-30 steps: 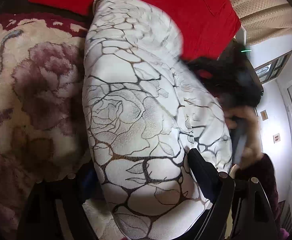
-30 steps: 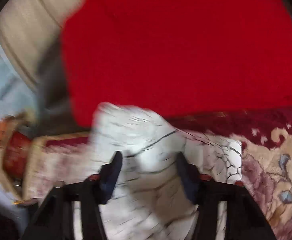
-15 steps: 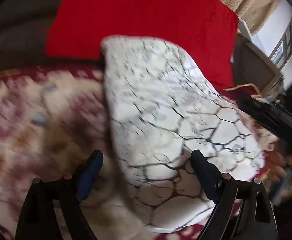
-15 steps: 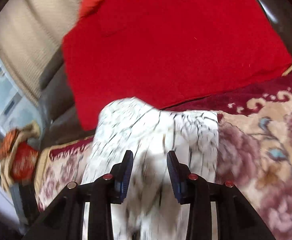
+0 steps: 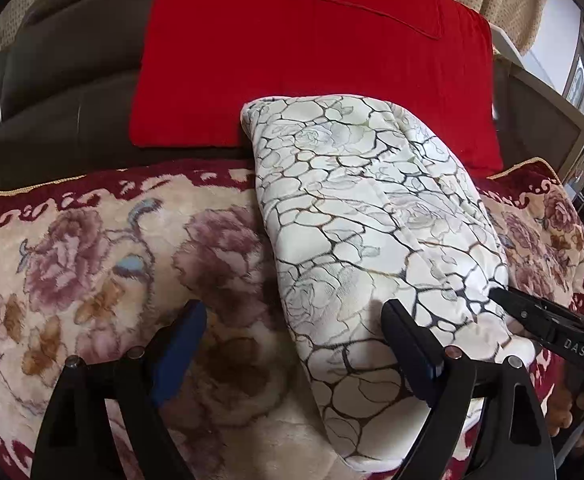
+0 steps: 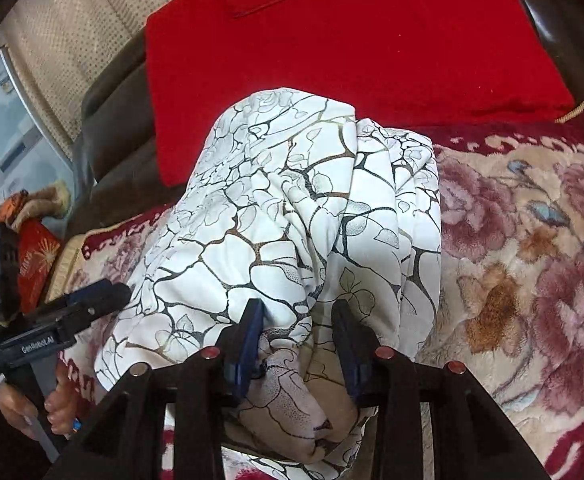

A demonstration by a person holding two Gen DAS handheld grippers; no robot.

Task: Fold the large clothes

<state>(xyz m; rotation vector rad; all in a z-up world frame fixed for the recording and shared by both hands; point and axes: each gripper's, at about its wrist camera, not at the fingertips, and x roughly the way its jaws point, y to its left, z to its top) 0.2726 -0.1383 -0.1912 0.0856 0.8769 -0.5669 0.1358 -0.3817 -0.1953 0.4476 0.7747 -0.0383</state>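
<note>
Right wrist view: right gripper (image 6: 297,342) jaws clamped on a bunched fold of the white patterned garment (image 6: 292,232), which lies on the floral blanket (image 6: 531,248). Left gripper (image 5: 292,344) jaws wide apart, straddling the garment's near-left edge, gripping nothing.

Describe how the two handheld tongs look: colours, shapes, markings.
Both are black frames with two flat arms tipped by dark blue pads and small round silver and reddish studs. The left tongs read "GenRobot.AI" in white on the side; the right tongs carry white "DAS" lettering.
</note>
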